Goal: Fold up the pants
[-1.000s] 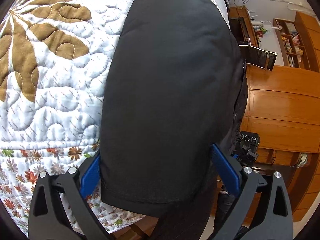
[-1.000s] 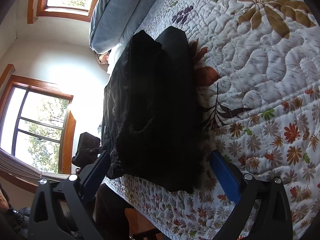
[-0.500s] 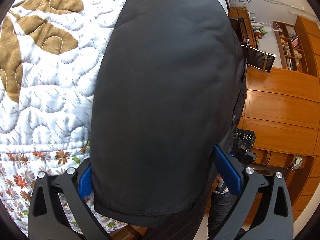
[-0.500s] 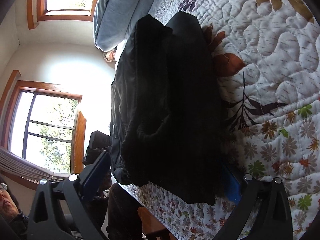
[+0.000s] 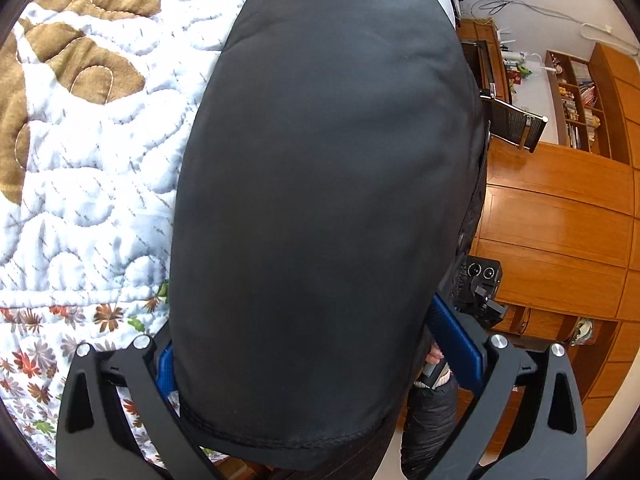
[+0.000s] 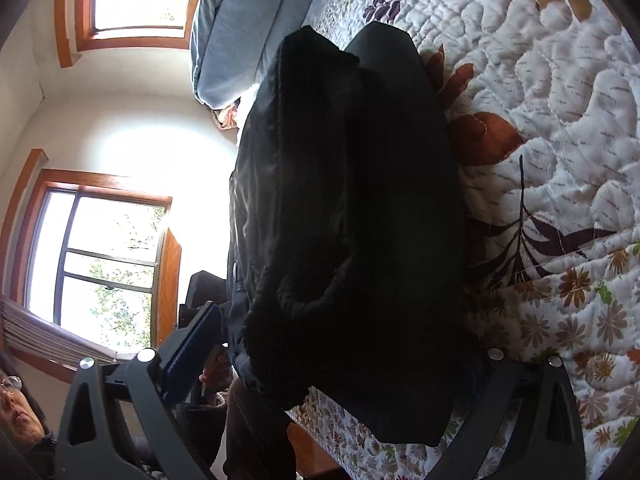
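- In the left wrist view, the quilted bedspread [image 5: 88, 168] fills the left side, white with brown leaf shapes and a flowered border near the bed's edge.
- The black pants [image 5: 320, 208] lie on it, a smooth panel of them filling the middle of the view and reaching the hem near the camera.
- The left gripper [image 5: 316, 354] has its fingers spread wide, one blue pad on each side of the hem; the cloth lies between them, unpinched.
- To the right stand wooden cabinets [image 5: 560, 232] and a bookshelf [image 5: 576, 96].
- In the right wrist view, windows [image 6: 108, 256] and a blue-grey pillow [image 6: 236, 36] sit at left.
- The pants [image 6: 360, 220] show as a bunched, layered bundle along the bed's edge, the quilt [image 6: 560, 140] to their right.
- The right gripper [image 6: 332, 350] is also spread apart around the near end of the bundle; its right pad is hidden behind the cloth.
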Action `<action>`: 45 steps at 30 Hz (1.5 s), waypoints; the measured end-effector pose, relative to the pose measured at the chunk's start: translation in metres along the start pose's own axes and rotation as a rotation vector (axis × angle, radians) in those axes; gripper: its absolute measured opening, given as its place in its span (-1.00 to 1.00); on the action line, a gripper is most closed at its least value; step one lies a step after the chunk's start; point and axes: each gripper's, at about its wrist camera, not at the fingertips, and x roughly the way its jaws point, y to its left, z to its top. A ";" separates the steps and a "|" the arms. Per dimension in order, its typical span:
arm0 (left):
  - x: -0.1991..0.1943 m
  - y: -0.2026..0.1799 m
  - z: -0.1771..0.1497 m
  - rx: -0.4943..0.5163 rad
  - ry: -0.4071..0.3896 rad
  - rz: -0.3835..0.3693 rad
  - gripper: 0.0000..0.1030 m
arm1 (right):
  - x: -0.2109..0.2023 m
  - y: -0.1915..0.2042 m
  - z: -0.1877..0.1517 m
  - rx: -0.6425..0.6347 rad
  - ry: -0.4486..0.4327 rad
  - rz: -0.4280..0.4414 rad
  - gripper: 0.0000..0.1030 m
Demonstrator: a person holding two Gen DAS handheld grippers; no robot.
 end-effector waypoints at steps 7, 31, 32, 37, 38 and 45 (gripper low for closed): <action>-0.005 -0.001 -0.004 0.048 -0.013 0.020 0.94 | 0.006 0.013 -0.001 -0.034 -0.013 -0.091 0.40; -0.047 0.029 0.017 -0.031 -0.149 -0.057 0.35 | 0.053 0.083 0.033 -0.147 -0.067 -0.145 -0.12; -0.050 0.031 0.020 -0.036 -0.157 -0.058 0.34 | 0.052 0.085 0.035 -0.152 -0.064 -0.141 -0.12; -0.072 0.044 0.038 -0.050 -0.194 -0.055 0.34 | 0.073 0.095 0.052 -0.162 -0.050 -0.128 -0.12; -0.076 0.047 0.041 -0.051 -0.202 -0.053 0.34 | 0.073 0.088 0.050 -0.162 -0.047 -0.126 -0.12; -0.106 0.066 0.062 -0.058 -0.243 -0.041 0.34 | 0.100 0.088 0.063 -0.162 -0.030 -0.113 -0.12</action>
